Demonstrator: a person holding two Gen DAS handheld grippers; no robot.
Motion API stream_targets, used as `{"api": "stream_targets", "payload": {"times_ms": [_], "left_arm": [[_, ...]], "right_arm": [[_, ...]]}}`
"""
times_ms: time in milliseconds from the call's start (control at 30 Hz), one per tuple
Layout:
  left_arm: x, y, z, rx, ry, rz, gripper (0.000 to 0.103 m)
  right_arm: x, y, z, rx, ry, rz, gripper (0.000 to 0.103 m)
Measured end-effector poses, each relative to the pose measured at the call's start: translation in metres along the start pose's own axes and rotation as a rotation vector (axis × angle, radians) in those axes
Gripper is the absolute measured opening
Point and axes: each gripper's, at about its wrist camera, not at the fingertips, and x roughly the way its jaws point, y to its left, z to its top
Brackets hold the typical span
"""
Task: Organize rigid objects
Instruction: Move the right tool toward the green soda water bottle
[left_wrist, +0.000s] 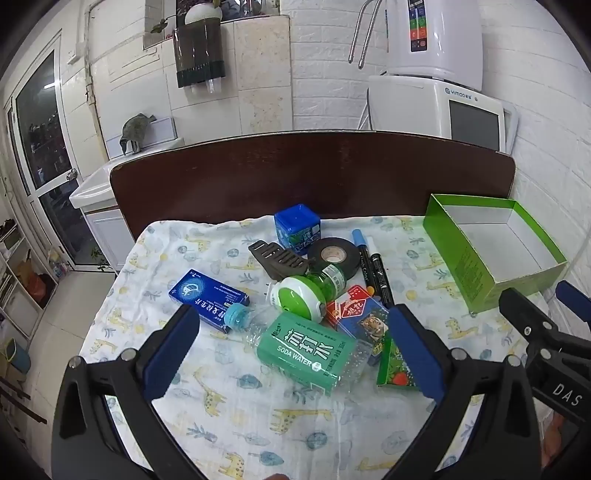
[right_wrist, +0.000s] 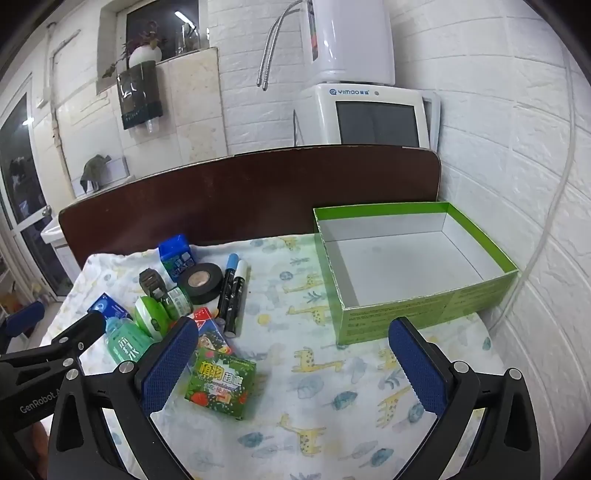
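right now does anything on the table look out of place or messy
Yes. The items sit jumbled in one overlapping pile: the soda water bottle lies on its side across small boxes, while the green box beside them holds nothing.

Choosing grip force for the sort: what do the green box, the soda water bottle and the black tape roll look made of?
Green box: printed cardboard, matte white inside, with thin folded walls. Soda water bottle: clear thin plastic, glossy and dimpled, under a green label. Black tape roll: probably cloth or vinyl tape, dull black, wound on a tan core.
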Motion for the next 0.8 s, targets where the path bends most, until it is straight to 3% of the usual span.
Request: {"api": "stream_targets", "payload": {"times_ms": [267,800], "left_arm": [[0.0,-0.005,-0.001,0.022,-0.029,-0.008,0.102],[0.016,0.01,-0.009,-0.02,0.017,-0.016,0.102]], "right_arm": [[0.006,0.001,-0.001,0.005,0.015,0.011,0.103],[0.019,0.009,-0.006,-0.008,0.046,0.01,0.103]]}}
